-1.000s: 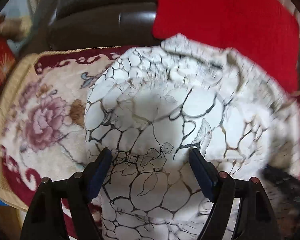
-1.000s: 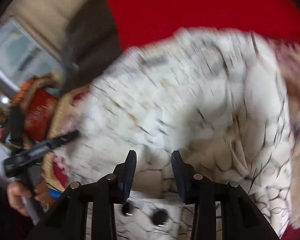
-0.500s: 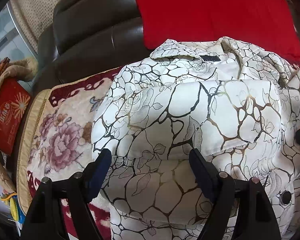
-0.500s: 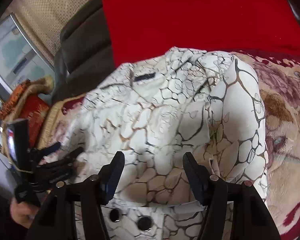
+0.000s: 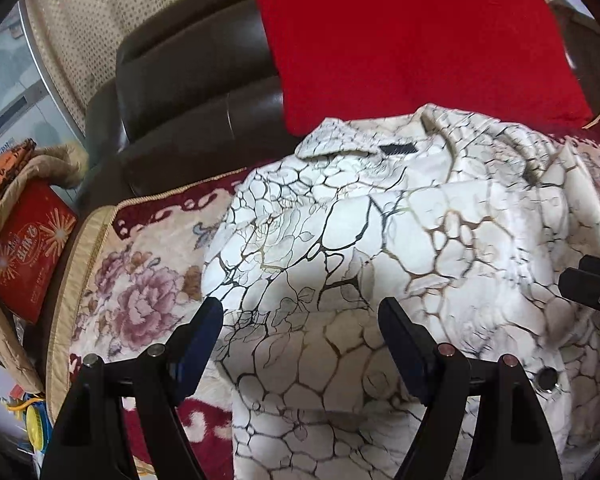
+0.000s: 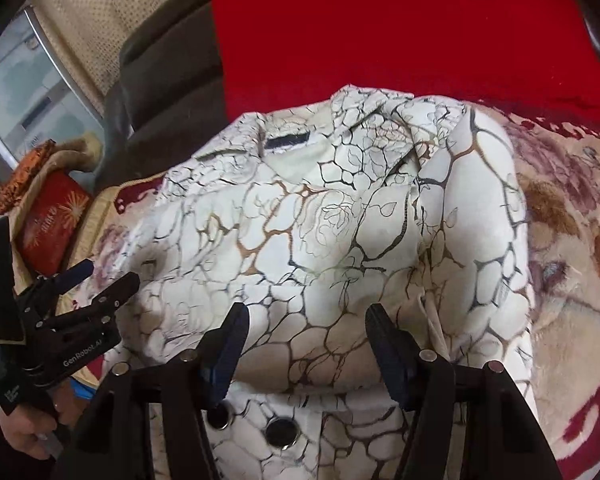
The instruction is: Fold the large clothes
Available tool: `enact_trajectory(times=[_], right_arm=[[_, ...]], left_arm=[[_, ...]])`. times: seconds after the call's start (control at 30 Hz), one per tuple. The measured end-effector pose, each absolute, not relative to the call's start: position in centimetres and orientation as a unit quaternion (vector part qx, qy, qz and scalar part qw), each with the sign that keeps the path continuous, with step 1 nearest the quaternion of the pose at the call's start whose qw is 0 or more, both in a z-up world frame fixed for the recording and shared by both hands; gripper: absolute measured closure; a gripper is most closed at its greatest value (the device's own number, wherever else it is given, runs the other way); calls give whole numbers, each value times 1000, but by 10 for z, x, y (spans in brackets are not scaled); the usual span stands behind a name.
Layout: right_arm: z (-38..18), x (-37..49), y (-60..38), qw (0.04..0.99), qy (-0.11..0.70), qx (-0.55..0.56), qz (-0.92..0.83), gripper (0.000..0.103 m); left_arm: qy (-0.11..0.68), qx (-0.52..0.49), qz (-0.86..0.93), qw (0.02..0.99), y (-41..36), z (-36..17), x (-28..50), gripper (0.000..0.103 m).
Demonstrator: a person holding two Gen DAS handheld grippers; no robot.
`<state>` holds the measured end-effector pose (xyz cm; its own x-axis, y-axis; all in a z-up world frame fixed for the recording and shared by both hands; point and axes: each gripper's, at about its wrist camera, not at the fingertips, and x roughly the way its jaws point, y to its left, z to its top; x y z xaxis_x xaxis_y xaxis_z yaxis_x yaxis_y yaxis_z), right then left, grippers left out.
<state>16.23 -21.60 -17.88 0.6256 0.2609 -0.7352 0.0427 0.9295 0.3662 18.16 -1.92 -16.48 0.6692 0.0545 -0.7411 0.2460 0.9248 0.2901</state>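
Jacket [image 5: 379, 248], white with a dark and gold crackle print, lies folded on a floral blanket [image 5: 140, 280] spread over a sofa seat. Collar [image 5: 339, 144] at the far end, black label [image 5: 397, 148] showing just inside it. Sleeves turned in across the body; a folded edge runs across the near part. Dark snap buttons [image 6: 282, 432] along the near hem in the right wrist view.

Left gripper [image 5: 300, 332]: jaws released, standing wide over the jacket's near left part, nothing pinched between them. Seen from the right wrist view, it hangs at the jacket's left edge [image 6: 100, 284], a hand [image 6: 28, 432] around its handle.

Right gripper [image 6: 303, 340]: jaws have just been opening and now stand apart, released, above the folded cloth; fabric below them, none clamped. Its fingertip pokes in at the right edge of the left wrist view [image 5: 591, 284].

Red cushion [image 5: 411, 40] leans behind the collar against the dark leather backrest [image 5: 196, 92]. Red box [image 5: 28, 248] sits off the blanket's left end, in a padded beige wrap.
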Motion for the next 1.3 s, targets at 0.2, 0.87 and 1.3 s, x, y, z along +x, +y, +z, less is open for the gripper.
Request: enact_trajectory(times=[0.2, 0.87, 1.3], right_arm=[[-158, 139, -212, 894, 409, 171, 69, 38], [-100, 72, -173, 939, 340, 20, 38, 38], [-91, 42, -170, 941, 336, 8, 45, 38]], left_arm=[[385, 187, -58, 902, -18, -145, 157, 23], [376, 165, -54, 910, 8, -126, 93, 23], [405, 157, -42, 900, 50, -132, 56, 23]])
